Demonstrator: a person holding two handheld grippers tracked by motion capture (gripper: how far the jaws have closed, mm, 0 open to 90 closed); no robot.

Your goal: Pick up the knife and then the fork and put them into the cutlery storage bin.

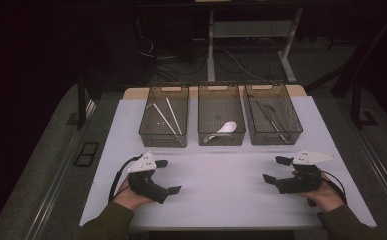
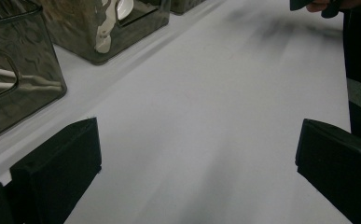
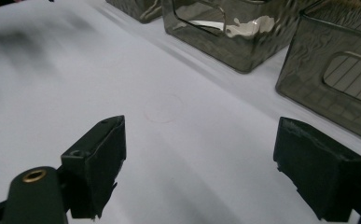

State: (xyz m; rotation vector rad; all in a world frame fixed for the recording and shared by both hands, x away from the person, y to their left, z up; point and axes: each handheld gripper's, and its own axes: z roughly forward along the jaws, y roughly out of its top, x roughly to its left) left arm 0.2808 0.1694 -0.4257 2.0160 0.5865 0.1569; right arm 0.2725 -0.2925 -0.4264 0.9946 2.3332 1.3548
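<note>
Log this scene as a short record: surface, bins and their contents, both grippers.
surface: white table, bare between the grippers
left bin: two white sticks
middle bin: white spoon
right bin: grey utensils, kind unclear
left gripper: open, holds nothing, low over the table's near left
right gripper: open, holds nothing, low over the table's near right

White table, 3 smoky bins, black tools
</note>
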